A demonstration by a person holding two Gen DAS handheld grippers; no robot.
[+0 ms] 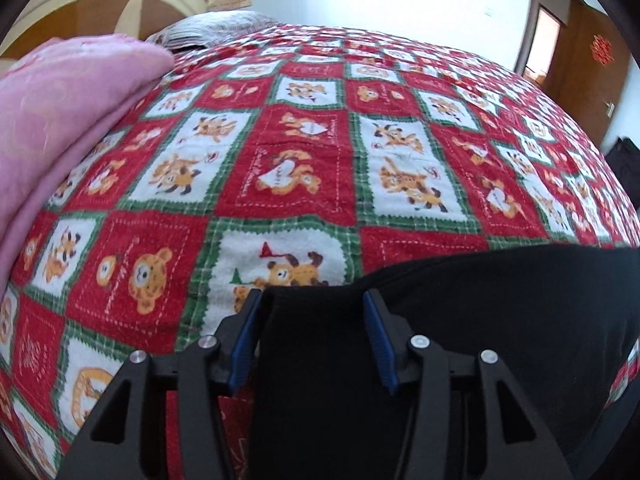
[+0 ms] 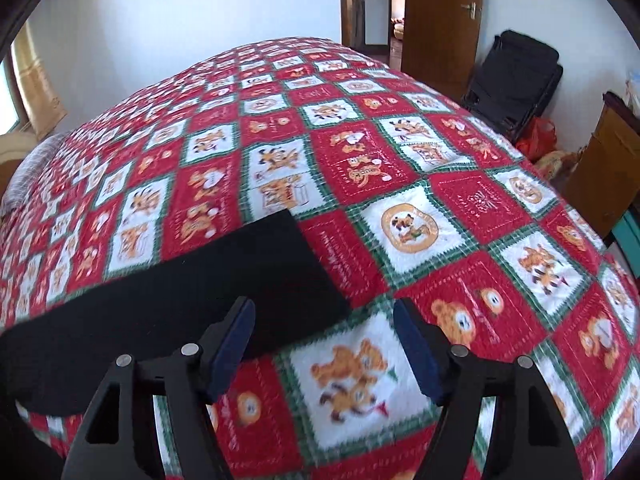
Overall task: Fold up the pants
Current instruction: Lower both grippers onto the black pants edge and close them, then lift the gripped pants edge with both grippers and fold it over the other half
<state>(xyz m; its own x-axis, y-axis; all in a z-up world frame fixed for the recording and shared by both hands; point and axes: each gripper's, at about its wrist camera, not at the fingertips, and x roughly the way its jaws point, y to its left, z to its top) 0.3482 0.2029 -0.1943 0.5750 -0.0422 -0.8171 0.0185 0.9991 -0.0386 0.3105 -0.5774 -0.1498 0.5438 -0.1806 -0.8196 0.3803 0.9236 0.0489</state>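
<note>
Black pants lie flat on a red, white and green teddy-bear quilt. In the left wrist view my left gripper is open, its blue-padded fingers astride one end of the pants, the cloth lying between the jaws. In the right wrist view the pants stretch from the lower left to a squared end near the middle. My right gripper is open and empty over the quilt, just right of that end, its left finger over the cloth's edge.
A folded pink blanket lies on the bed's left side, a striped pillow by the headboard. Beyond the bed's far right stand a black folded chair, a red bag, a wooden cabinet and an open door.
</note>
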